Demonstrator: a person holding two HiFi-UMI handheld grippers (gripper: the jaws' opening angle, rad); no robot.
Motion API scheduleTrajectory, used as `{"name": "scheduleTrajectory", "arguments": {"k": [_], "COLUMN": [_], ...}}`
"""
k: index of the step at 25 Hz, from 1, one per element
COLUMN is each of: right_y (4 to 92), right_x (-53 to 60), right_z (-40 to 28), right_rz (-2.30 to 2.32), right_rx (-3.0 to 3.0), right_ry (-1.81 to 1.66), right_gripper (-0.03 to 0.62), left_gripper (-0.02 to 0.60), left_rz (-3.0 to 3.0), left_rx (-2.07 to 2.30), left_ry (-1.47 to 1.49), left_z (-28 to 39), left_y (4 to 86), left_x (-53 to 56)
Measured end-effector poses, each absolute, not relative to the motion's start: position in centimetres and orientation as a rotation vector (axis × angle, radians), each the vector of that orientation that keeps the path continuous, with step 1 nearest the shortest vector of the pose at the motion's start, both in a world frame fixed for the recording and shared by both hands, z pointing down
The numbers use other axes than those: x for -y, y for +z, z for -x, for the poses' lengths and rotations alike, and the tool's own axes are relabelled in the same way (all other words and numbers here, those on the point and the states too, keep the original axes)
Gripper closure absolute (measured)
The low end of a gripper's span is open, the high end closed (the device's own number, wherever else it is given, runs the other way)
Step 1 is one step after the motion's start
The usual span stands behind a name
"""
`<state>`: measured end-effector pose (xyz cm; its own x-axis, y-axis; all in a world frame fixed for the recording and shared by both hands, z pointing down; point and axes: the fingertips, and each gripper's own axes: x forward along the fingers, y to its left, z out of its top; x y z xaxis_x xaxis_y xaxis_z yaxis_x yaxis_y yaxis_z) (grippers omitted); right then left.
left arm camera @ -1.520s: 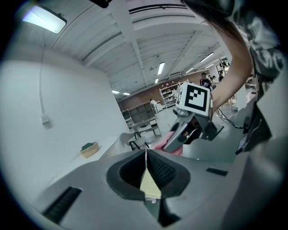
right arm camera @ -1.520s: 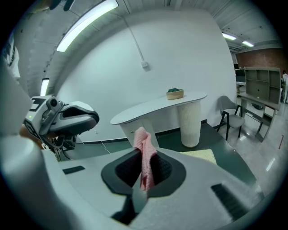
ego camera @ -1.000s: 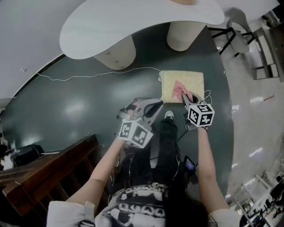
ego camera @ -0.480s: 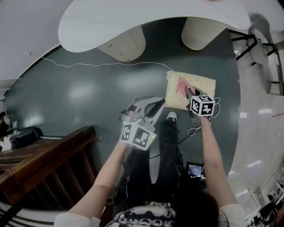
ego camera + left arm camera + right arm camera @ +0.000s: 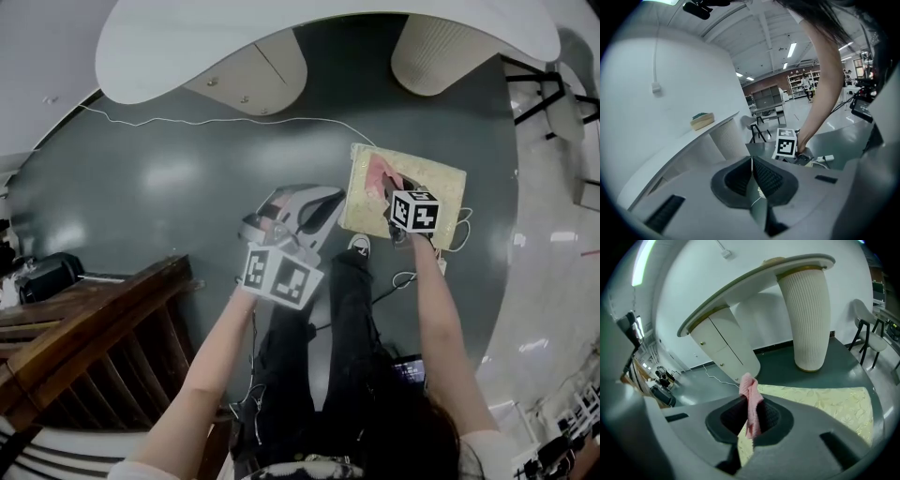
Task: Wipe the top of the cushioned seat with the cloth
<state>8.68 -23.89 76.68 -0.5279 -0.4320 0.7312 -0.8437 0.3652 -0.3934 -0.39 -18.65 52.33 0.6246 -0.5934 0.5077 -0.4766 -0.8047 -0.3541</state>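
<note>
- Right tool [image 5: 751, 414] has pushed farther in over the cushioned seat [image 5: 442, 187] since a second ago, from its near edge to about mid-top; pink cloth [image 5: 749, 397] carried along with it
- right tool clamped on the cloth; a fold stands up between the pads, the tail hanging below them; the seat's pale leaf-patterned top lies directly under and ahead of this tool
- left tool [image 5: 752, 176] held off to the left of the right tool, over the dark floor [image 5: 141, 187] just beside the seat; jaws together, nothing between them
- ahead of the right tool, beyond the seat: ribbed pedestal [image 5: 806, 319] under a white surface [image 5: 281, 37]; thin cable [image 5: 187, 120] trails across the floor ahead of the left tool
- behind and to the left of the left tool: wooden railing [image 5: 84, 328]
</note>
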Motion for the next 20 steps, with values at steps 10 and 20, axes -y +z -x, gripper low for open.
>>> {"name": "scheduleTrajectory", "arguments": {"k": [10, 20], "right_y": [81.6, 81.4], "right_x": [23.6, 22.7], "right_z": [-14.6, -28.5], "right_rz": [-1.165, -1.399], "right_rx": [1.964, 1.790], "right_ry": [1.068, 1.093], "right_gripper": [0.585, 0.585], "left_gripper": [0.571, 0.571], "left_rz": [2.687, 2.724], "left_rx": [-0.834, -0.754], "left_ry": [-1.009, -0.978], "left_z": [-1.4, -5.8], "left_y": [55.3, 55.6], "left_x": [18.4, 19.2]}}
